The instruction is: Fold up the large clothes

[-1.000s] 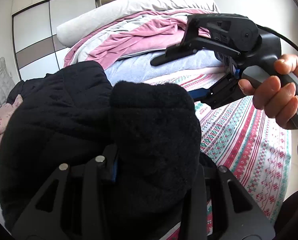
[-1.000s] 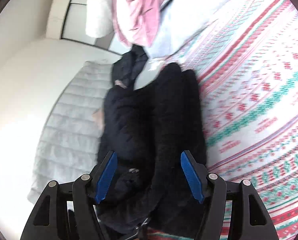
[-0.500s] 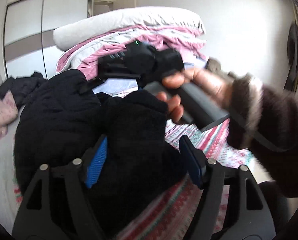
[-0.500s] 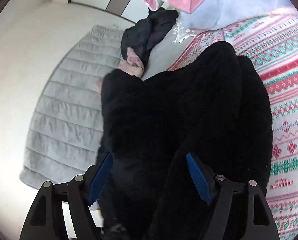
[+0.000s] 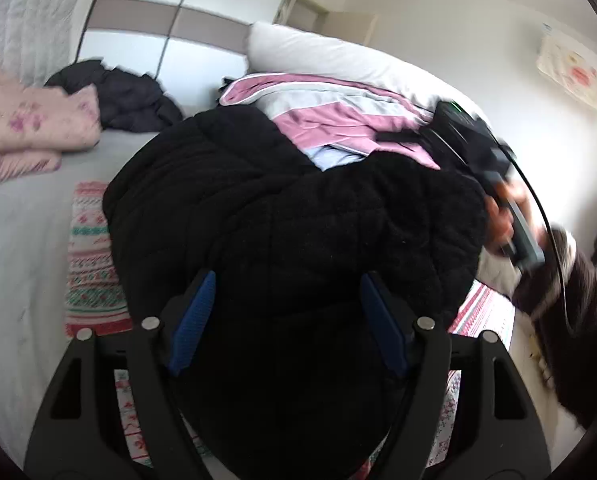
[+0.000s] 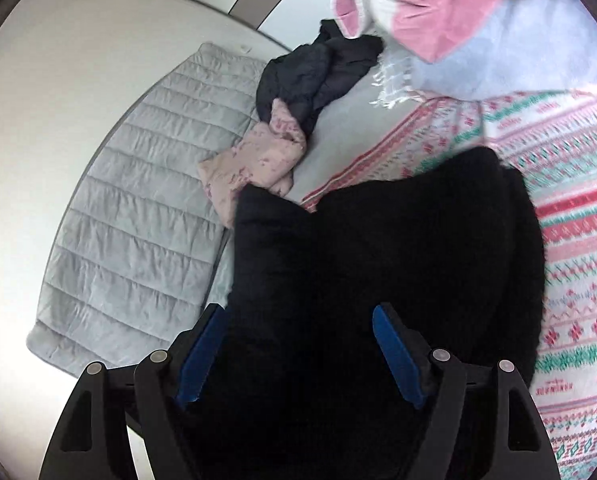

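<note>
A large black fleece-lined jacket (image 5: 298, 232) lies bunched on the patterned bedspread (image 5: 90, 264). My left gripper (image 5: 286, 316) is open, its blue pads on either side of the jacket's near bulk. In the right wrist view the same jacket (image 6: 378, 280) fills the lower middle, and my right gripper (image 6: 298, 352) is open over it, holding nothing. In the left wrist view the right gripper's body (image 5: 474, 140) shows blurred at the jacket's far right, held by a hand; its fingers are hidden there.
A stack of pink, white and lilac bedding (image 5: 338, 112) lies behind the jacket. A dark garment (image 6: 318, 76) and a pink floral one (image 6: 254, 160) lie near a grey quilted headboard (image 6: 138, 220). A wardrobe (image 5: 178, 40) stands at the back.
My left gripper let go of the black jacket and opened wide, then drew back and swung left. The right gripper moved closer over the jacket, staying open.
</note>
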`<state>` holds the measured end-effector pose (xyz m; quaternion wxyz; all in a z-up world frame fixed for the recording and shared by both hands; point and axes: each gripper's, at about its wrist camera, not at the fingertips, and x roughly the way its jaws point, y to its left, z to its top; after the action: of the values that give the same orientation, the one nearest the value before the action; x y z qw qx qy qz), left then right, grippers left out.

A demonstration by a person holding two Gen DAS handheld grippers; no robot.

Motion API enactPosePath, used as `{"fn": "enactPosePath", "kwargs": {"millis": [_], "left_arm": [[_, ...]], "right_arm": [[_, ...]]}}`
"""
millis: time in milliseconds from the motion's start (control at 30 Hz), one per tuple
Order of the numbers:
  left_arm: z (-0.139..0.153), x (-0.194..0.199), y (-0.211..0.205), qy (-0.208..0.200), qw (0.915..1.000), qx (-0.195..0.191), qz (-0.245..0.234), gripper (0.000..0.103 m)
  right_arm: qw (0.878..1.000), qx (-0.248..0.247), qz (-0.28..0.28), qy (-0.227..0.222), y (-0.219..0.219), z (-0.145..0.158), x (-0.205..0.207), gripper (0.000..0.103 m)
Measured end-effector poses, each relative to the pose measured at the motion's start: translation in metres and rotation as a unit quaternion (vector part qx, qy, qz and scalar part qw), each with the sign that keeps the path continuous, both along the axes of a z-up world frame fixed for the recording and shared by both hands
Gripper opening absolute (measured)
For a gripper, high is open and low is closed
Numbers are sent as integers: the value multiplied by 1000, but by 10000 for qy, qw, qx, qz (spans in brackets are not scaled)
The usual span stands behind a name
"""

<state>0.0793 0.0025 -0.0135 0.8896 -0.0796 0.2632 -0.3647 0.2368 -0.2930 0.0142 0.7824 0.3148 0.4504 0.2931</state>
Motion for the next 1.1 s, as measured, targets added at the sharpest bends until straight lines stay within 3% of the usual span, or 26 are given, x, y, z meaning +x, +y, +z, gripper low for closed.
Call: {"fn": "enactPosePath", "kwargs": {"millis": [100, 200, 233, 267, 300, 367, 500, 567, 633, 733, 833, 933, 1033, 1100], "left_arm": [[0, -5, -9, -83, 10000, -36, -26, 74], [-2, -4, -8, -21, 10000, -18, 14, 74], [-2, -4, -5, 3, 10000, -8, 42, 75], [-3, -3, -3, 20, 9999, 47, 99, 76], [1, -7, 9, 24, 9998, 92, 178, 76], [4, -8, 20, 36, 9998, 86, 197, 76], [25, 5, 41, 97, 9983, -63, 569, 76], [39, 13, 40, 77, 9979, -93, 635, 76], [44, 20, 28, 125, 9982, -118, 575, 76], [43, 30, -10, 201, 9992, -138, 311, 76], [34, 36, -50, 311, 9994, 21, 153, 76], [21, 39, -76, 508, 9982, 306, 128, 76], [12, 39, -81, 496, 9974, 491, 178, 81], [16, 40, -79, 497, 9972, 554, 78, 81]], "right_arm": [[9988, -234, 346, 249, 33, -3, 22, 79], [9907, -763, 491, 1011, 66, -36, 43, 78], [9893, -626, 640, 1151, 77, -46, 46, 73], [9899, -511, 685, 1131, 84, -49, 46, 53], [9914, -474, 641, 1035, 87, -47, 45, 34], [9952, -411, 599, 654, 94, -30, 36, 24], [9986, -349, 365, -126, 77, 35, 2, 20], [9979, -331, 173, -531, 44, 64, -21, 20], [9964, -247, -150, -796, -3, 73, -42, 20], [9962, -104, -625, -593, -63, 41, -54, 21], [9946, -65, -1015, 204, -104, -40, -53, 25], [9910, 357, -1071, 727, -113, -120, -55, 31], [9843, 1250, -1196, 349, -115, -154, -73, 32], [9838, 1263, -1235, 319, -119, -149, -77, 37]]}}
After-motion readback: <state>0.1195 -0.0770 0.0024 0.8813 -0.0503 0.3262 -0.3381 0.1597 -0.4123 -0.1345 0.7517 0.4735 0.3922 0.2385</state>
